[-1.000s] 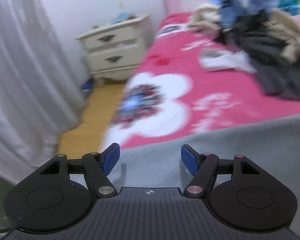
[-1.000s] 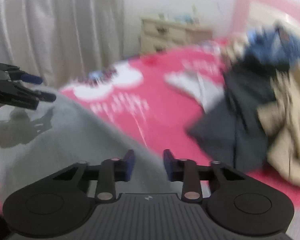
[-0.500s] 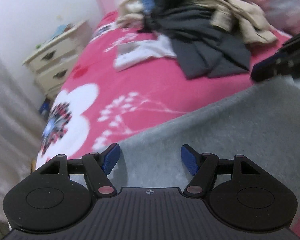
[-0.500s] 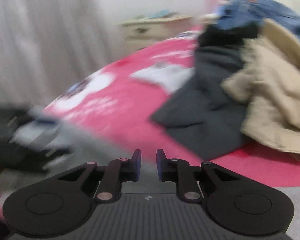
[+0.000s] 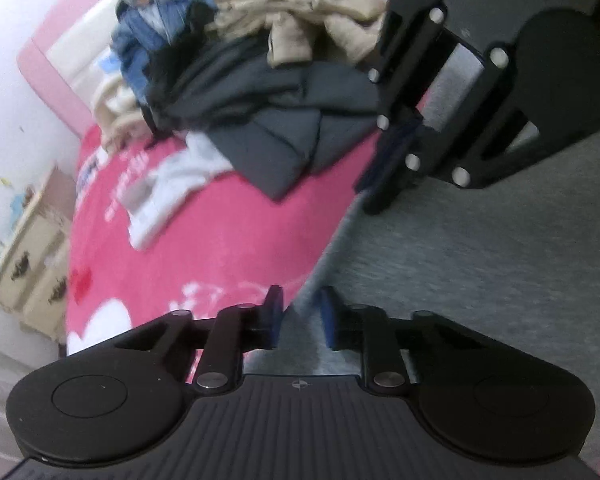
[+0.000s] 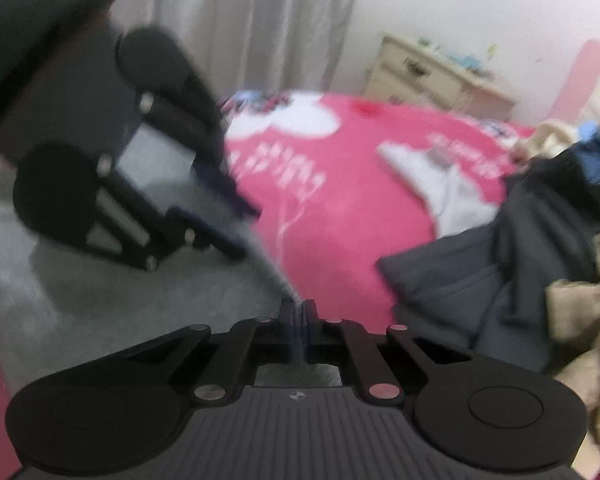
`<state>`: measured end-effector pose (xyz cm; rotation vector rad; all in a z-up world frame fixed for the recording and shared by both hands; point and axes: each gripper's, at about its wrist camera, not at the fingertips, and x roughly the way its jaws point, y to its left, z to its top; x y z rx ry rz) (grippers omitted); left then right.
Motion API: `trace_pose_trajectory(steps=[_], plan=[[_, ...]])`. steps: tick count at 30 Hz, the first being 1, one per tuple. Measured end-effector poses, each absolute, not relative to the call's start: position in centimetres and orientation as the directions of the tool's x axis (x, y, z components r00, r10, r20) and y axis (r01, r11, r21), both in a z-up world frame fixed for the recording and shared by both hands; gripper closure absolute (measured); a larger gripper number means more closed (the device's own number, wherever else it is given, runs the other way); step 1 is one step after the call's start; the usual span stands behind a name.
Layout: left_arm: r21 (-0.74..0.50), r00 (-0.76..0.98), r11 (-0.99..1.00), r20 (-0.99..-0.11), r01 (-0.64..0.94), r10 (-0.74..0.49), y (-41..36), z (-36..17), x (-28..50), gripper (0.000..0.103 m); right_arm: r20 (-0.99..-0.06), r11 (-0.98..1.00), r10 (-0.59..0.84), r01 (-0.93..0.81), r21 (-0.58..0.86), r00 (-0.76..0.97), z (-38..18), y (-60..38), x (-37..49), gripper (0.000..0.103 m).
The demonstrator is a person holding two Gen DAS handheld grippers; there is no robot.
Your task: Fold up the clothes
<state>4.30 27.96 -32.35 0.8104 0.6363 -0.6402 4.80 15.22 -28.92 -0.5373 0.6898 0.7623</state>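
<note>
**Inspector A:** Nearest first. The left hand-held gripper (image 5: pixel 298 316) has its blue pads on either side of the edge of the flat grey fleece garment (image 5: pixel 480 264); the jaws are closing, with a narrow gap remaining and the grey cloth between them. I cannot confirm that the pads press on it.

**Inspector B:** Noted. The right hand-held gripper (image 6: pixel 298 316) has its jaws pressed together, pinching the pointed edge of the same grey fleece garment (image 6: pixel 140 300). Both tools sit on one border of the cloth, near each other.

**Inspector A:** Where does the garment lie?

**Inspector B:** Spread on the bed, over the bright pink blanket with white flower print (image 5: pixel 188 240). It covers the near part; bare pink shows beyond its edge.

**Inspector A:** Farther out?

**Inspector B:** A white garment (image 5: pixel 172 188) lies flat on the blanket. Beside it, a dark grey garment (image 5: pixel 284 136), crumpled. Behind that, a heap: beige clothing (image 5: pixel 320 12) and blue denim (image 5: pixel 148 36), against the pink headboard (image 5: pixel 56 80).

**Inspector A:** And off the bed?

**Inspector B:** A cream bedside cabinet with drawers (image 6: pixel 432 76) by the white wall, and a pale curtain (image 6: pixel 276 20). Both views are blurred.
</note>
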Motion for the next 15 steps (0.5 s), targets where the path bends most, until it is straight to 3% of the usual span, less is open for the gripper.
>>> trace_pose_trajectory(steps=[5, 7, 9, 10, 13, 15], plan=[[0.414, 0.626, 0.585, -0.749, 0.697, -0.216, 27.5, -33.6, 5.6, 0.082, -0.772, 0.639, 0.391, -0.751, -0.164, 0.502, -32.3, 16.1, 6.5, 0.097], [0.460, 0.652, 0.561, -0.732, 0.688, -0.198, 27.1, -33.5, 5.0, 0.078, -0.751, 0.673, 0.398, -0.724, -0.150, 0.526, -31.3, 15.3, 6.2, 0.093], [0.467, 0.659, 0.568, -0.728, 0.678, -0.188, 27.3, -33.0, 4.6, 0.057, -0.714, 0.749, 0.411, -0.656, -0.090, 0.567, -28.8, 12.9, 5.8, 0.074], [0.461, 0.659, 0.579, -0.729, 0.673, -0.184, 27.4, -32.8, 4.4, 0.054, -0.695, 0.789, 0.414, -0.613, -0.048, 0.588, -27.7, 11.3, 5.6, 0.070], [0.437, 0.650, 0.630, -0.747, 0.641, -0.143, 28.1, -32.1, 4.1, 0.046, -0.688, 0.908, 0.370, -0.398, 0.127, 0.624, -27.5, 2.9, 5.3, 0.067], [0.414, 0.649, 0.684, -0.752, 0.601, -0.116, 28.6, -31.3, 3.7, 0.041, -0.735, 0.960, 0.278, -0.207, 0.188, 0.619, -29.7, -3.5, 5.4, 0.067]])
